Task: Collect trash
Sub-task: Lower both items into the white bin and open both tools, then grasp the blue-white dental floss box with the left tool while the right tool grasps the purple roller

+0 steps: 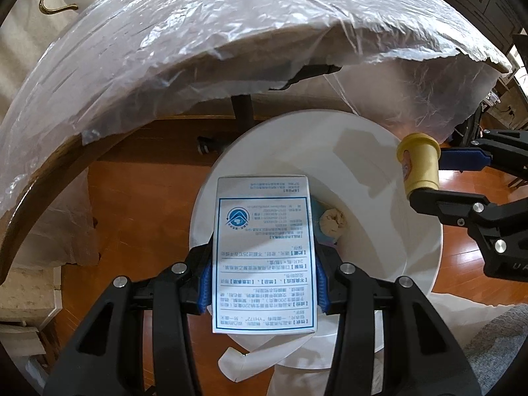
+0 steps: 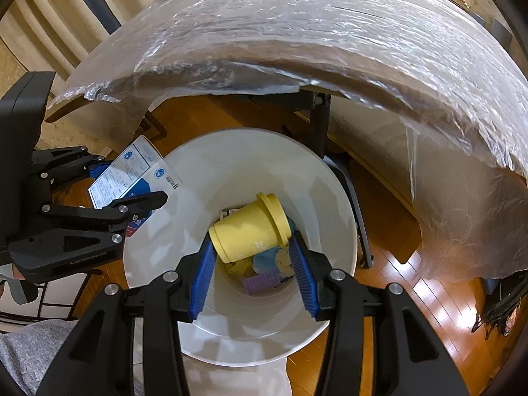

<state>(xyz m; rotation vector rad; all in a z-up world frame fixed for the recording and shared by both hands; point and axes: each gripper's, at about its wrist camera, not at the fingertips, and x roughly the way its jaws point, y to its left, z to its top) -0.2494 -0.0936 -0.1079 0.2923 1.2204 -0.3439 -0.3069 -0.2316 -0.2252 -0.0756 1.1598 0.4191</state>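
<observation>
Trash is held above the white bin (image 2: pixel 333 178): a printed box (image 1: pixel 264 250) is clamped by the left gripper (image 1: pixel 264 274), a yellow cup (image 2: pixel 250 234) is gripped by the right gripper (image 2: pixel 252 277).

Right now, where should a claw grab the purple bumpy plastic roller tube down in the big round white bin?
Probably across its middle, pinching the curved sides. The purple bumpy plastic roller tube lies on its side at the bottom of the big round white bin, with tall walls all around and other scraps crowding it. So coming straight down through the open top looks like the only way in.
</observation>
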